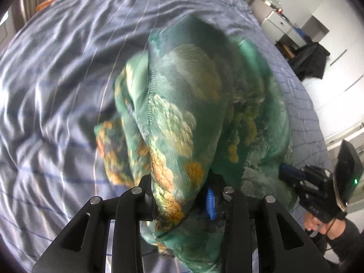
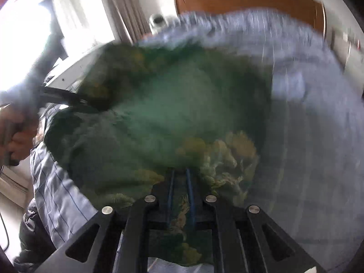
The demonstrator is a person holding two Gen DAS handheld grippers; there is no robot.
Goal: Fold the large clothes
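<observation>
Both sets of fingers clamp the green garment [image 1: 182,95] edges; bedspread [image 1: 56,79] lies bare around

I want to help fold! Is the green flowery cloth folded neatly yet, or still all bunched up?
Still bunched up. The green flowery cloth hangs in rumpled heaps over the blue bedcover, pinched by the left gripper and right gripper.

Green garment [image 1: 193,104], glossy fabric with orange and pale floral print, bunched in loose heap on blue-grey striped bed cover [image 1: 56,79]; one gathered fold lifted off heap, another edge pinched at heap's near side.
</observation>
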